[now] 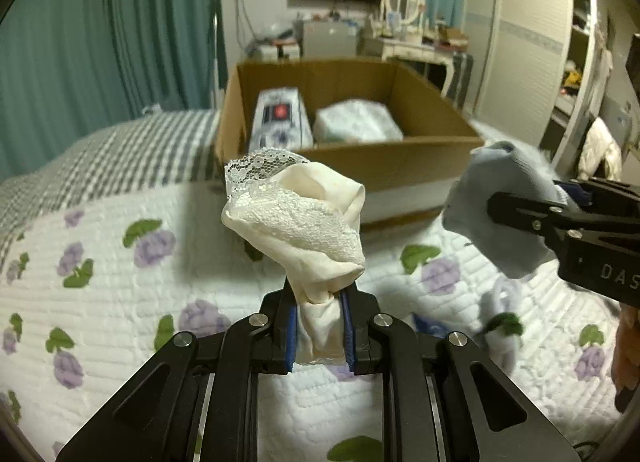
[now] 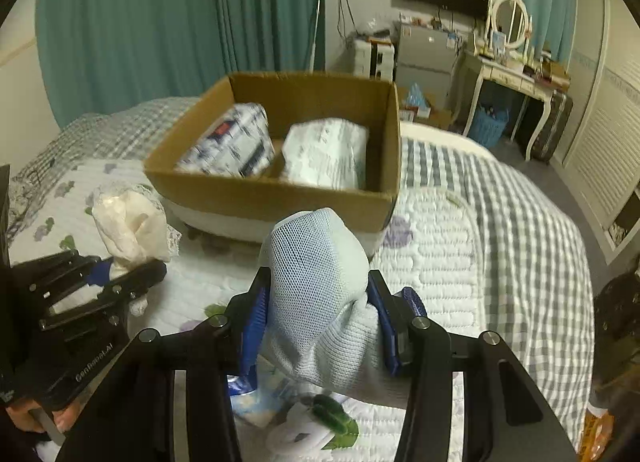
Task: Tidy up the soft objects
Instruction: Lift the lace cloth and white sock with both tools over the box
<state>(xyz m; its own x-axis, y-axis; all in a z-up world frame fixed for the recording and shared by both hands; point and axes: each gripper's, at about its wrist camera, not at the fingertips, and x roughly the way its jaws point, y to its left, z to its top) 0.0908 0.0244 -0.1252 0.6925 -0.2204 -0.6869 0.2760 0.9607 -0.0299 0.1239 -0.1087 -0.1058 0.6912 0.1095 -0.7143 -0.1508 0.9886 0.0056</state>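
Box (image 1: 400, 165) already holds two packs; my left gripper (image 1: 320, 326) pinches a lace cloth (image 1: 296, 217), right gripper (image 2: 316, 326) clamps a blue sock (image 2: 316, 274), both unplaced.

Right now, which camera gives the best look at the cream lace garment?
The left wrist view: the cream lace garment fills the centre, sharp, lace trim clear, pinched in the left gripper. The right wrist view shows it only small at the left edge, bunched above that gripper, its lace barely readable.
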